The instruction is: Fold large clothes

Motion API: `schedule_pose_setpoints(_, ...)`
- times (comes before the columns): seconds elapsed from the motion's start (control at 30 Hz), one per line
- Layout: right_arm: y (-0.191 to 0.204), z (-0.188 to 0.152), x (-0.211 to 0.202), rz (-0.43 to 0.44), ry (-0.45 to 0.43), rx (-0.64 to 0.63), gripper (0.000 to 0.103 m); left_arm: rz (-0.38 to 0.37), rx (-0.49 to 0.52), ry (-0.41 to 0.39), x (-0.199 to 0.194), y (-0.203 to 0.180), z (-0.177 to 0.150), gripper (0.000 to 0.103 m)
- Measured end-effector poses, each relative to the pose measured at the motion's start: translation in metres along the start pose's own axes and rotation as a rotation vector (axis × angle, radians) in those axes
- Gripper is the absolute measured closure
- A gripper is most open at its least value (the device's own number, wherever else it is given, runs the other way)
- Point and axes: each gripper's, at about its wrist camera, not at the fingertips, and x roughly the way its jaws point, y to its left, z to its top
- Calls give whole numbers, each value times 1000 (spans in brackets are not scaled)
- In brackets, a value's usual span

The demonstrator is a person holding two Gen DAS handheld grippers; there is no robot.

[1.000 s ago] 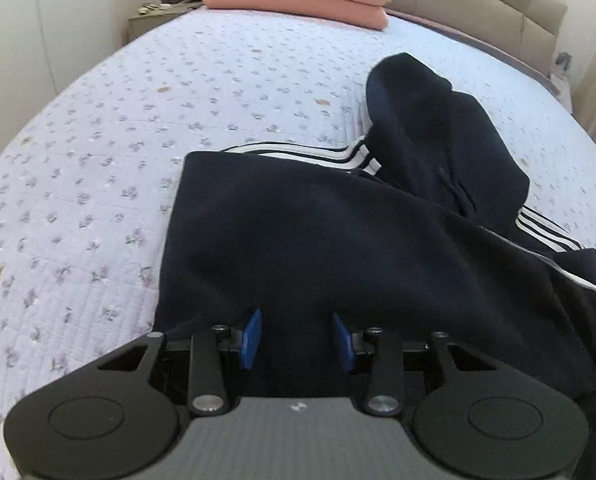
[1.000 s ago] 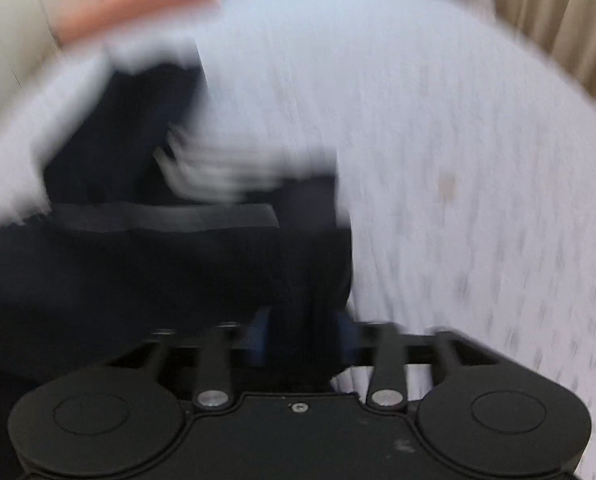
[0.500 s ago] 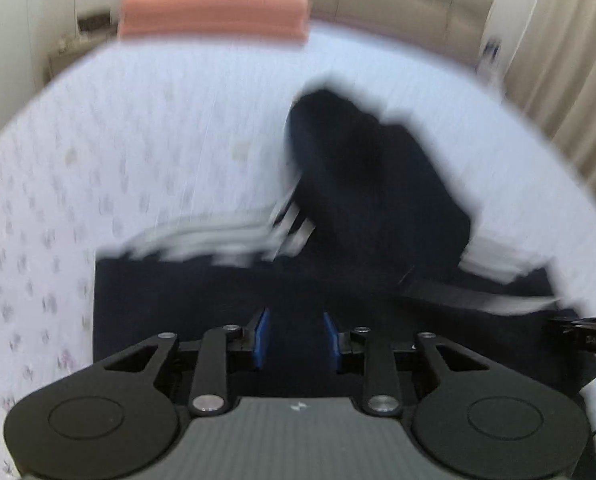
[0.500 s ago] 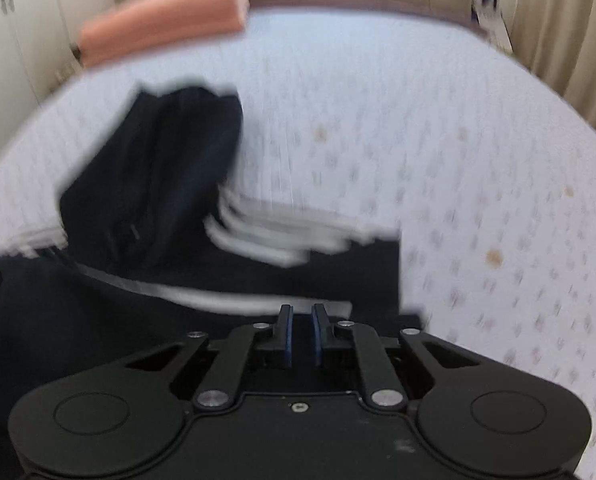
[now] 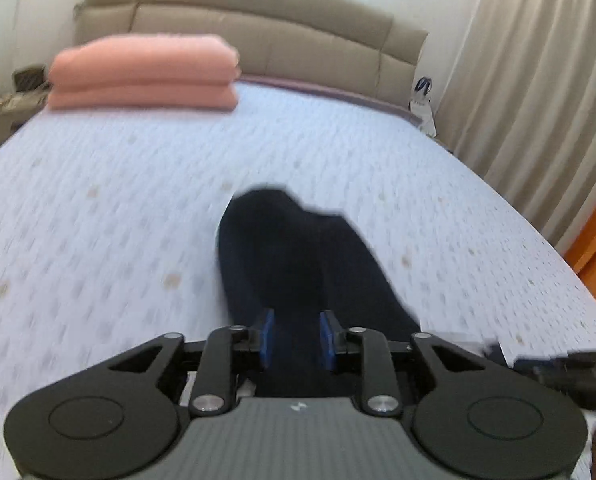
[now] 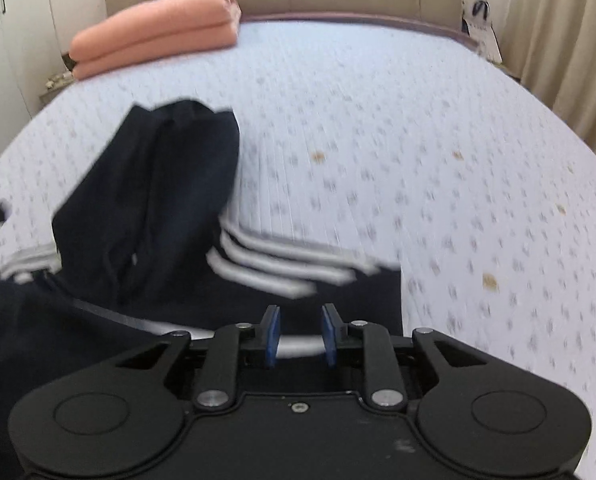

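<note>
A dark navy hooded jacket with white stripes (image 6: 146,208) lies on the bed. In the left wrist view only its dark hood part (image 5: 298,256) shows, running back between the fingers. My left gripper (image 5: 296,338) is partly closed with dark cloth filling the gap between its blue pads. My right gripper (image 6: 298,334) is open above the jacket's near edge, with a white stripe showing between its pads. The right gripper's tip shows at the right edge of the left wrist view (image 5: 558,364).
The bed has a pale quilted floral cover (image 6: 418,140). A folded pink blanket (image 5: 142,72) lies at the head, by a beige padded headboard (image 5: 258,20). Curtains (image 5: 530,80) hang on the right. A nightstand (image 5: 6,112) stands far left.
The right gripper was shut on the jacket half a second ago and is now open. Both views have swung up toward the headboard, and the left gripper's jaws have narrowed from a second ago.
</note>
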Motion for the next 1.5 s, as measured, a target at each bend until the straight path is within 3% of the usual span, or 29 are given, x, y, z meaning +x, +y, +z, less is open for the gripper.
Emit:
schedule_pose_setpoints(0.03, 2, 8, 5, 18, -11, 5, 72, -9, -11, -4, 14, -4, 11, 65)
schedule_pose_setpoints(0.07, 4, 14, 10, 29, -18, 7, 57, -19, -44, 3, 32, -7, 22, 64)
schedule_pose_setpoints(0.1, 6, 19, 15, 37, -28, 7, 52, -28, -63, 12, 47, -9, 30, 63)
schedule_pose_setpoints(0.13, 10, 24, 22, 46, -36, 6, 51, -37, -68, 19, 60, -12, 37, 61)
schedule_pose_setpoints(0.2, 13, 31, 35, 75, -39, 15, 51, 14, -64, 28, 89, -17, 45, 51)
schedule_pose_setpoints(0.23, 14, 34, 38, 94, -39, 23, 51, 36, -58, 36, 103, -19, 47, 41)
schedule_pose_setpoints(0.3, 16, 37, 46, 118, -30, 25, 51, 66, -45, 54, 128, -22, 49, 38)
schedule_pose_setpoints(0.4, 14, 39, 60, 146, -1, 30, 51, 97, -20, 92, 156, -23, 48, 41)
schedule_pose_setpoints(0.43, 12, 40, 63, 158, 5, 30, 51, 108, -15, 111, 164, -22, 47, 54)
schedule_pose_setpoints(0.47, 12, 41, 66, 164, 8, 23, 51, 121, -10, 130, 172, -21, 46, 82)
schedule_pose_setpoints(0.5, 14, 43, 69, 169, 5, 11, 51, 127, -14, 140, 178, -17, 45, 90)
schedule_pose_setpoints(0.7, 29, 64, 88, 219, -39, -43, 51, 40, -218, -21, 125, 34, 35, 93)
schedule_pose_setpoints(0.83, 53, 86, 109, 262, -45, -43, 51, 64, -383, -46, 96, 81, 23, 93)
schedule_pose_setpoints(0.9, 72, 95, 122, 270, -54, -57, 51, 75, -414, -30, 93, 98, 14, 93)
schedule_pose_setpoints(1.0, 100, 109, 140, 279, -50, -63, 35, 86, -407, -17, 94, 106, 7, 94)
schedule_pose_setpoints(1.07, 120, 114, 154, 214, -49, -95, 28, 80, -394, -22, 91, 106, 8, 94)
schedule_pose_setpoints(1.1, 129, 116, 163, 158, -31, -132, 29, 76, -387, -23, 91, 105, 9, 93)
schedule_pose_setpoints(1.13, 137, 118, 173, 103, -10, -183, 55, 72, -384, -23, 91, 105, 10, 93)
schedule_pose_setpoints(1.17, 139, 119, 176, 73, -10, -215, 87, 69, -383, -22, 91, 104, 12, 93)
schedule_pose_setpoints(1.23, 119, 127, 161, 96, -66, -187, 91, 71, -377, -21, 90, 106, 12, 93)
schedule_pose_setpoints(1.37, 29, 135, 97, 167, -195, 20, 92, 62, -408, -36, 85, 113, 10, 93)
schedule_pose_setpoints(1.43, -13, 123, 89, 130, -171, 98, 92, 58, -443, -23, 87, 121, 6, 93)
schedule_pose_setpoints(1.5, -49, 103, 108, 105, -80, 178, 90, 62, -446, 41, 100, 129, 0, 93)
